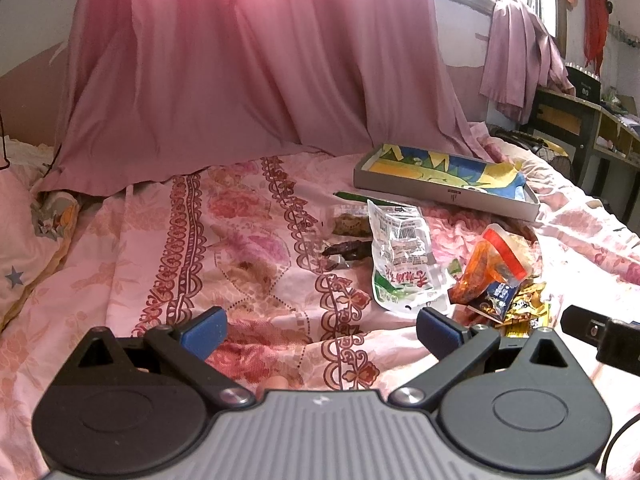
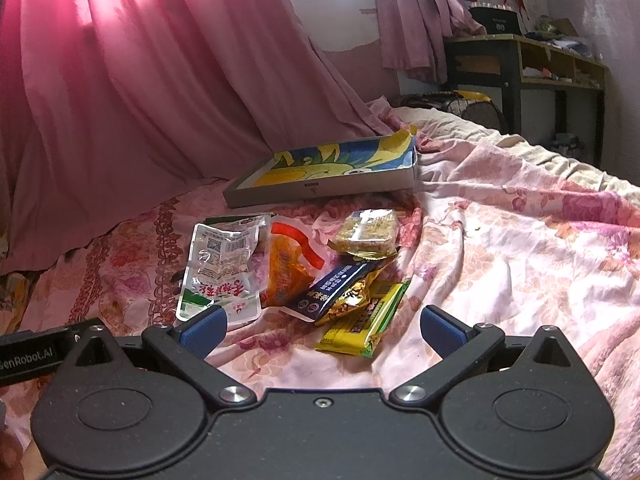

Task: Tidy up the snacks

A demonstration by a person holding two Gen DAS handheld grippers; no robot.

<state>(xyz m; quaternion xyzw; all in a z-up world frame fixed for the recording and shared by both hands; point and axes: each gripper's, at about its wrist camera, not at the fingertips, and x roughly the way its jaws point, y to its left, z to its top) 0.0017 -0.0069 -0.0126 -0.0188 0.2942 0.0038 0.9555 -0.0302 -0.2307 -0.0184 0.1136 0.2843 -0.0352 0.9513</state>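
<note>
Your right claw (image 2: 322, 330) gapes wide and empty, and the yellow-green packet (image 2: 362, 326) lies on the bed (image 2: 500, 248) just ahead between its fingers, long axis running away and slightly right. Your left claw (image 1: 320, 330), equally wide and empty, sits left of the snack pile (image 2: 288, 268), so the right is nearer. Beyond the pile lies the shallow box (image 2: 324, 178).

hidden: green packet (image 1: 362, 197) under clear pouch (image 1: 400, 256) | cut off: right gripper (image 1: 600, 334) at frame edge
</note>
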